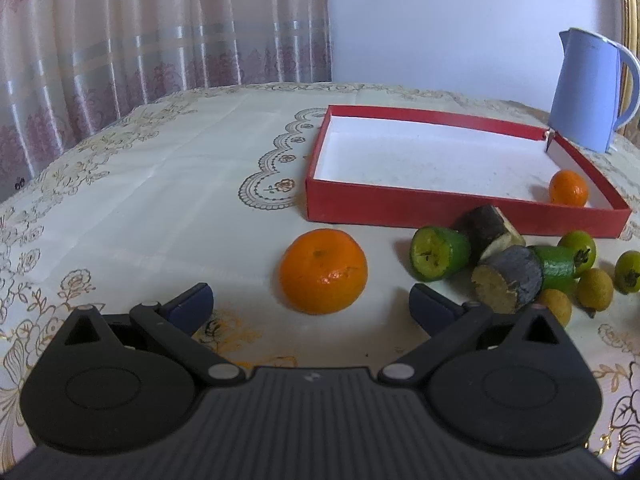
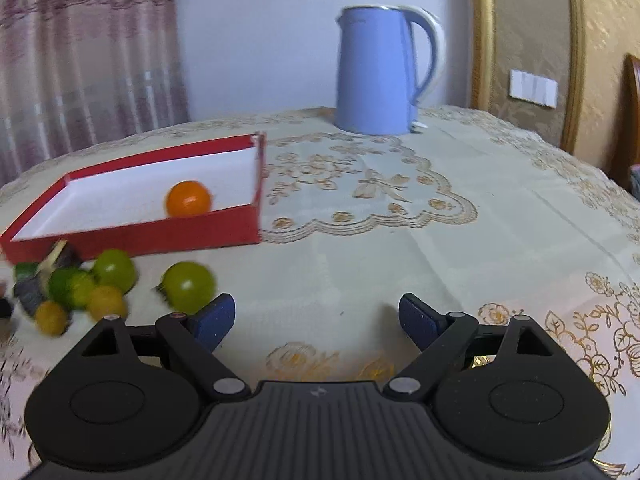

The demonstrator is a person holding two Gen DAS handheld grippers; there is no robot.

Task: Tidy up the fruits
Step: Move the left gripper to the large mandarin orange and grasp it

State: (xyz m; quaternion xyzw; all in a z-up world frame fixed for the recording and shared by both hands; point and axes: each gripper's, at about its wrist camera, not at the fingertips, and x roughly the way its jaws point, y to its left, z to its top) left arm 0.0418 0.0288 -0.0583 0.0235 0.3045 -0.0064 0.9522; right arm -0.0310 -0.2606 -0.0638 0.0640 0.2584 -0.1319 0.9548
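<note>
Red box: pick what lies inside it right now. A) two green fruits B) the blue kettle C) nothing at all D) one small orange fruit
D: only a small orange fruit sits on the white floor of the red box, near one corner; the green fruits lie outside on the tablecloth.

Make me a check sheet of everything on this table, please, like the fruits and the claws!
Surface: round table with a cream floral tablecloth.
Job's things: red box with white inside, holding one small orange; big orange on the cloth before the left claw; pile of green, yellow and dark cut fruit beside the box; a loose green fruit near the right claw.
Clutter: blue kettle behind the box.
Grippers: both claws open, holding nothing.
Cables: nothing seen.
Surroundings: patterned curtain, pale wall, gold frame.
</note>
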